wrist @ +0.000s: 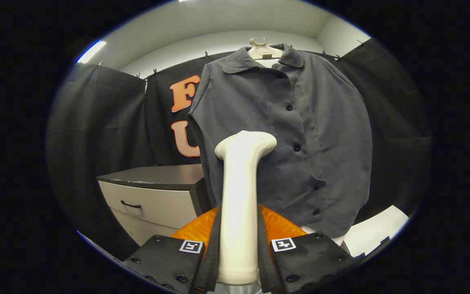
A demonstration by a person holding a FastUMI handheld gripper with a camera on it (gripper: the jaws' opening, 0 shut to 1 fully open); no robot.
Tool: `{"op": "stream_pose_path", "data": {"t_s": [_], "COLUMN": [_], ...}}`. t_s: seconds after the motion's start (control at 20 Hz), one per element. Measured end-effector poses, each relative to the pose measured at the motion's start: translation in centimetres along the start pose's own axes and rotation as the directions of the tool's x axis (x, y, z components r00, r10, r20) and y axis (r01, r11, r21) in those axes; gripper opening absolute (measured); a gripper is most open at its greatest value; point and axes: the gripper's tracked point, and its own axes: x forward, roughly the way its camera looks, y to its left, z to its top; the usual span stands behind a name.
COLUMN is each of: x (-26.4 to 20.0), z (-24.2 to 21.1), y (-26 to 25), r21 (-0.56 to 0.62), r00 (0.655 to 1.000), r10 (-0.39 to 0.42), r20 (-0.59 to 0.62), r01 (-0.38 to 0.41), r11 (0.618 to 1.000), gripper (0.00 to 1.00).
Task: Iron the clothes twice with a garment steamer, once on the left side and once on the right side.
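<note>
The fingers [239, 261] are closed on the handle of the white garment steamer [241, 196], one pressing each side, so the tool stands upright between them with its angled head at the top. That head sits in front of the grey shirt [284, 134], which hangs buttoned on a pale hanger [262, 50] against the black booth wall. The head overlaps the panel beside the button placket, on the side nearer the cabinet; whether it touches the cloth I cannot tell.

To do this pass well, I judge the head should meet the fabric flat, steam face toward the shirt, and travel in one steady vertical stroke along this panel, keeping off the buttons [297, 147]. Light pressure only, as the shirt hangs free and will swing away if pushed. The grip looks centred on the handle; keeping the wrist level should stop the head from twisting.

Beside the shirt stands a cabinet [153, 196] with a dark top and a drawer handle
</note>
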Motion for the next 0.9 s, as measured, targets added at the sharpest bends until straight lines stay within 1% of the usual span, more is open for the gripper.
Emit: {"op": "stream_pose_path", "data": {"t_s": [0.35, 0.5, 0.9], "x": [-1.0, -1.4, -2.5], "z": [-4.3, -5.7, -7.4], "y": [-1.0, -1.3, -1.6], "r21": [0.032, 0.023, 0.026], "r00": [0.997, 0.995, 0.992], "r10": [-0.029, -0.041, -0.044], "r20": [-0.066, -0.089, -0.122], "r01": [0.031, 0.043, 0.047], "r11": [0.999, 0.999, 0.999], "gripper": [0.47, 0.47, 0.47]}}
